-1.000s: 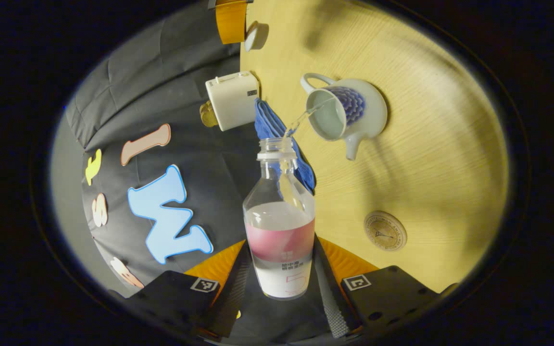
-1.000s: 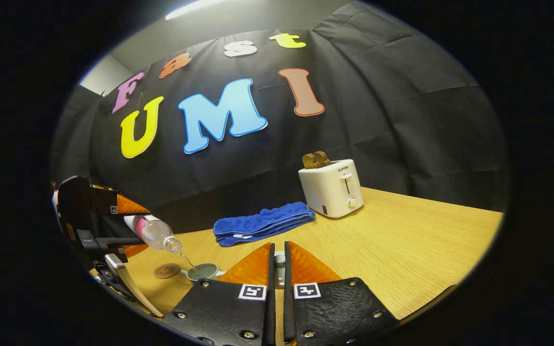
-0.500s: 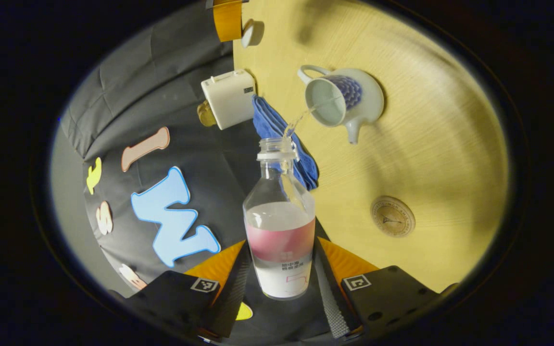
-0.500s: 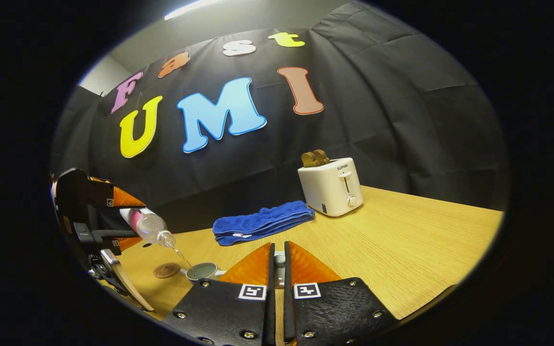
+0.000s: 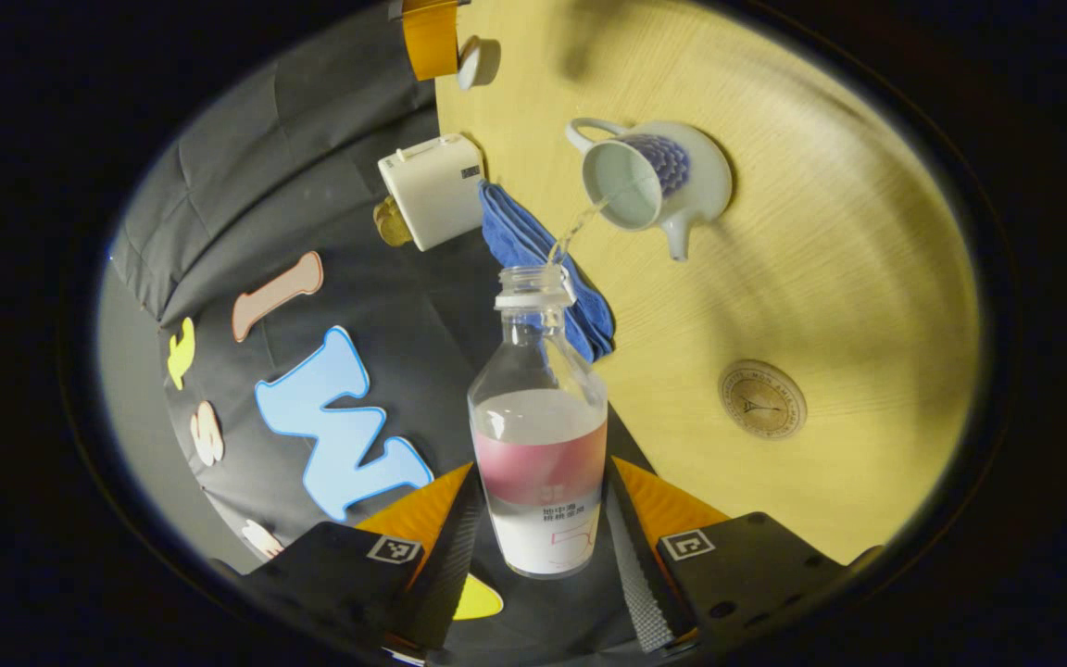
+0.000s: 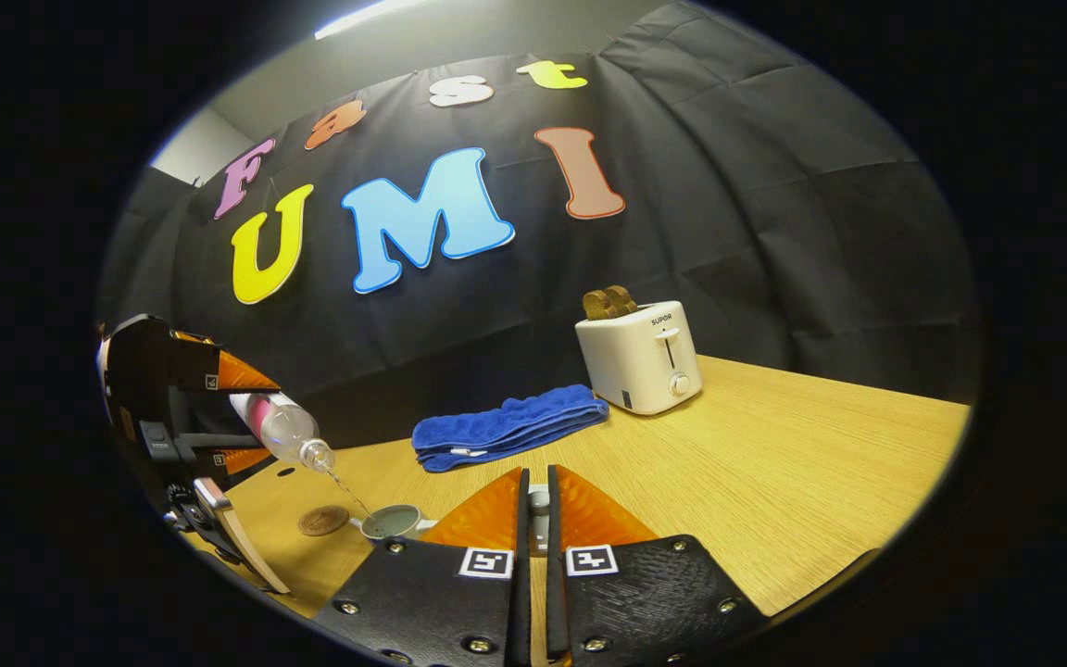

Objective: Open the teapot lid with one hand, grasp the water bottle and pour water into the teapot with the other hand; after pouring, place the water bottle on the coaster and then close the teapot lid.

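Water bottle [image 5: 540, 435], at lower centre of the left gripper view, is clamped between the left gripper [image 5: 538, 547] fingers and tipped so a thin stream falls into the open teapot [image 5: 649, 176], upper centre on the worktop [image 5: 830, 259]. The lid [image 6: 539, 501] appears pinched by the closed right gripper [image 6: 533, 519], held aside. The coaster [image 5: 762, 399] lies near, ready.

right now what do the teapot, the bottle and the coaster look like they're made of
Teapot: likely glazed ceramic, glossy white with a blue pattern.
Water bottle: clear plastic by the look, see-through wall, printed label.
Coaster: probably wood or cork, matte tan disc with a dark mark; too small to settle.
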Available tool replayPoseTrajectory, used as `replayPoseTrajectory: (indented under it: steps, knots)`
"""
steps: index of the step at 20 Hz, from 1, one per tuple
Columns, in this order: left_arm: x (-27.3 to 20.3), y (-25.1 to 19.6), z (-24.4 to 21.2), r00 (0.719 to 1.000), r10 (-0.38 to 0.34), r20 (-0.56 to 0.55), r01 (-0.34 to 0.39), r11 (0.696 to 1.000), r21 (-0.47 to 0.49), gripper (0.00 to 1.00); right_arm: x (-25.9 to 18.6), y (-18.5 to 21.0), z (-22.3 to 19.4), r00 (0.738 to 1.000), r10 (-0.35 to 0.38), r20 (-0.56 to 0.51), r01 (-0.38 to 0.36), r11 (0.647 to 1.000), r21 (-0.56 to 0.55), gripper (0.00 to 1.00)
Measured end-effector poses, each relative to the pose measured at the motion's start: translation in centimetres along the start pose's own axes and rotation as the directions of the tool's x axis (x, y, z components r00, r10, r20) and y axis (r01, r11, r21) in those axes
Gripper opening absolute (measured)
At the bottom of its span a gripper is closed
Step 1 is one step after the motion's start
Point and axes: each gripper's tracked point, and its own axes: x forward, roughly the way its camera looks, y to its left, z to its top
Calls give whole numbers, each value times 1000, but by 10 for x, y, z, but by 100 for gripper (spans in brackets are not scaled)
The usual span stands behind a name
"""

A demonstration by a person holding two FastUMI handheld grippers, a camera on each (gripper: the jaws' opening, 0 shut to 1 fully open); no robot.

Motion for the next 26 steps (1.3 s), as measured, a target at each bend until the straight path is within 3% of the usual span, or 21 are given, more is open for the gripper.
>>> replayPoseTrajectory:
  steps: [26]
  knots:
    - [-1,18,9,1000,-3,-7,4,987,162,84,-3,0,3,1000,19,7,-19,999,28,6]
